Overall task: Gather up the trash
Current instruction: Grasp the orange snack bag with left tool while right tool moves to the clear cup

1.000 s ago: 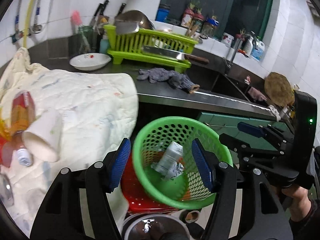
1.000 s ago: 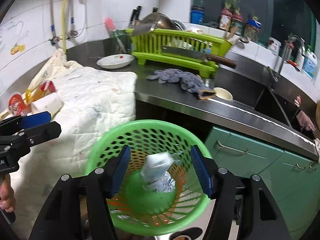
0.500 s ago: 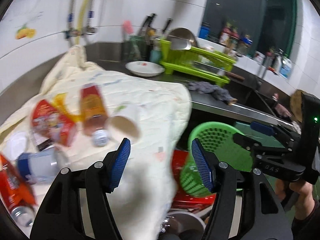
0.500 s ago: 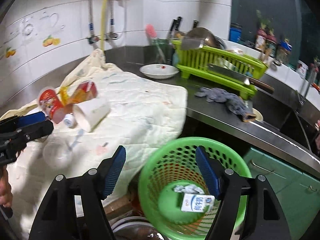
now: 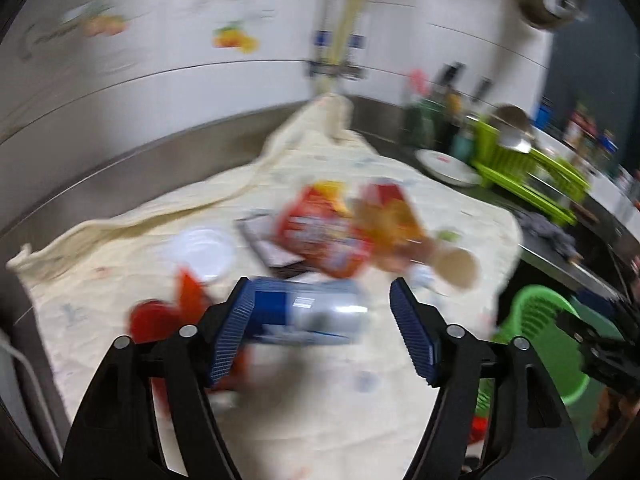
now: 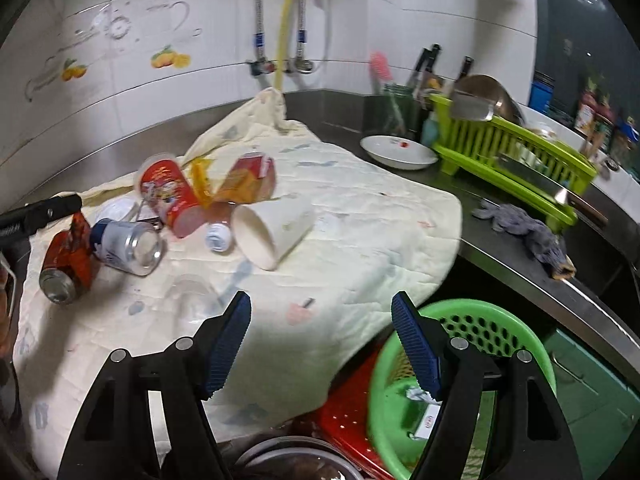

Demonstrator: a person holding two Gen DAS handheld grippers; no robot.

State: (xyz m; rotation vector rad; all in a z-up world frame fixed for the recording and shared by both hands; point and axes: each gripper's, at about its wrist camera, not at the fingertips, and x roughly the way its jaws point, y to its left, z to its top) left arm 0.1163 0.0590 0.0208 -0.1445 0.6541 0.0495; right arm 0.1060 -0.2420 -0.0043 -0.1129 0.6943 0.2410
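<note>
Trash lies on a cream quilted cloth point(image 6: 360, 216) on the counter: a blue and silver can point(image 6: 128, 242), a crushed red can point(image 6: 66, 264), a red snack cup point(image 6: 172, 196), an orange wrapper point(image 6: 236, 184), a small bottle point(image 6: 218, 238) and a white paper cup point(image 6: 276, 232). My left gripper point(image 5: 322, 332) is open, its jaws just in front of the blue and silver can point(image 5: 308, 312); this view is blurred. My right gripper point(image 6: 322, 340) is open and empty above the cloth's edge. The green basket point(image 6: 500, 328) at lower right holds a carton point(image 6: 428, 420).
A white plate point(image 6: 398, 152), a green dish rack point(image 6: 520, 152) and a grey rag point(image 6: 528, 232) sit on the steel counter to the right. A red basket point(image 6: 352, 412) and a metal bowl point(image 6: 296, 460) lie below the cloth's edge. The wall runs behind.
Both grippers swung left, from over the green basket to the cloth with the trash. The left gripper has come close to the blue and silver can. The carton lies in the basket.
</note>
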